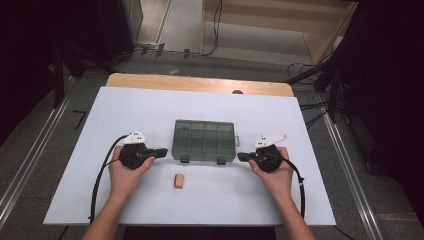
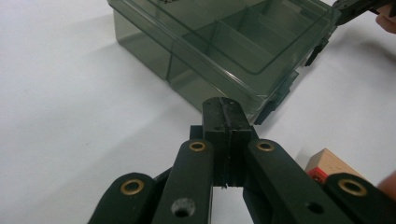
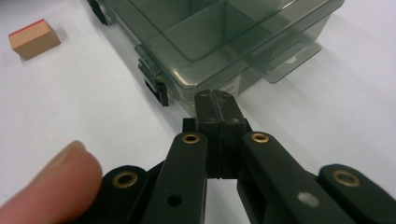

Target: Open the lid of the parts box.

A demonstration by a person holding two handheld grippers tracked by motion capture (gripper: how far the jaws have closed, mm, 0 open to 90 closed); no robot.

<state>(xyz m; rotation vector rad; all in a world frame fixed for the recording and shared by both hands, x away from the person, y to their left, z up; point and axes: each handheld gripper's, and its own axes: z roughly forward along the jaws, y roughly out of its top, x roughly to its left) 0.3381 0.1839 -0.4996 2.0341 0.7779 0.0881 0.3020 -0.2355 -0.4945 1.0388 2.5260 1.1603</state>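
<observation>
A smoky clear plastic compartment box (image 1: 204, 140) lies closed in the middle of the white table, with two dark latches on its near side. A small wooden block (image 1: 178, 181) with a red face rests in front of it. My left gripper (image 1: 163, 151) is shut, its tips close to the box's near left corner (image 2: 261, 109). My right gripper (image 1: 241, 156) is shut too, its tips by the near right corner (image 3: 187, 100). In the left gripper view, the block (image 2: 329, 165) sits to the right of the jaws; in the right gripper view, the block (image 3: 33, 39) lies at upper left.
The white board (image 1: 125, 115) lies on a wooden table whose far edge (image 1: 200, 82) shows behind it. Cables (image 1: 100, 180) trail from both grippers toward the near edge. Dark stands and floor cables surround the table. A fingertip (image 3: 46, 182) shows at lower left of the right gripper view.
</observation>
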